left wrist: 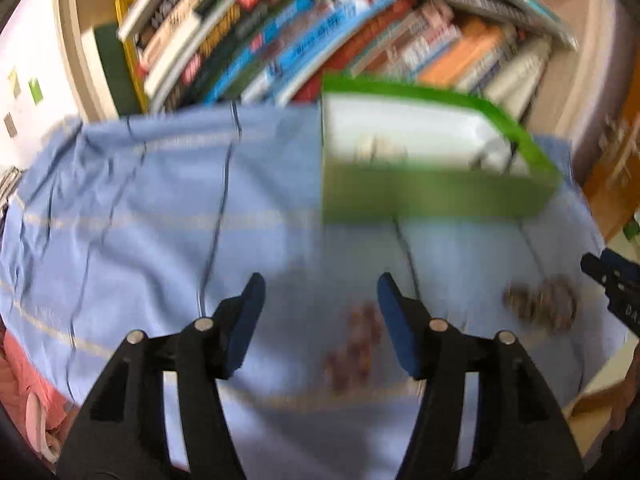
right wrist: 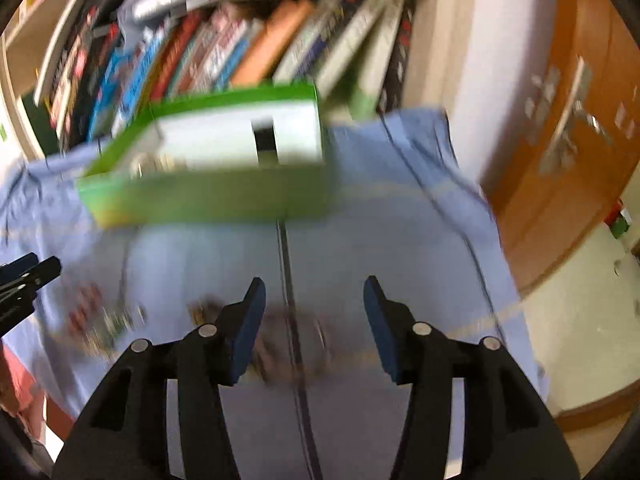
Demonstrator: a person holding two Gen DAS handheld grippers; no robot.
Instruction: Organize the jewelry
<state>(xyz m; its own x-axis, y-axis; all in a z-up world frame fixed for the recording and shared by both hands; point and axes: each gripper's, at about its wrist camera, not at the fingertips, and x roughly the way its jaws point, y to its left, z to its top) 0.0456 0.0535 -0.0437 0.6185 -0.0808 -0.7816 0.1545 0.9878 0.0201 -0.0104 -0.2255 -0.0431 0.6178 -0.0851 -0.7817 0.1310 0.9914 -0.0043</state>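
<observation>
Both views are motion-blurred. A green open box (left wrist: pixel 432 196) with a white inside stands on the blue cloth (left wrist: pixel 140 208); it also shows in the right wrist view (right wrist: pixel 208 196). A reddish-brown bead piece (left wrist: pixel 354 350) lies just ahead of my open, empty left gripper (left wrist: pixel 322 296). A darker brown bead pile (left wrist: pixel 540 304) lies to its right; in the right wrist view this pile (right wrist: pixel 292 344) lies between the fingers of my open, empty right gripper (right wrist: pixel 314 300). The reddish piece (right wrist: pixel 96 320) lies at the left there.
A bookshelf (left wrist: pixel 320 28) packed with leaning books stands behind the cloth. An orange wooden door (right wrist: pixel 568 140) is at the right. A pink fabric (left wrist: pixel 24 376) hangs at the cloth's left edge. The right gripper's tip (left wrist: pixel 608 276) shows at the left view's right edge.
</observation>
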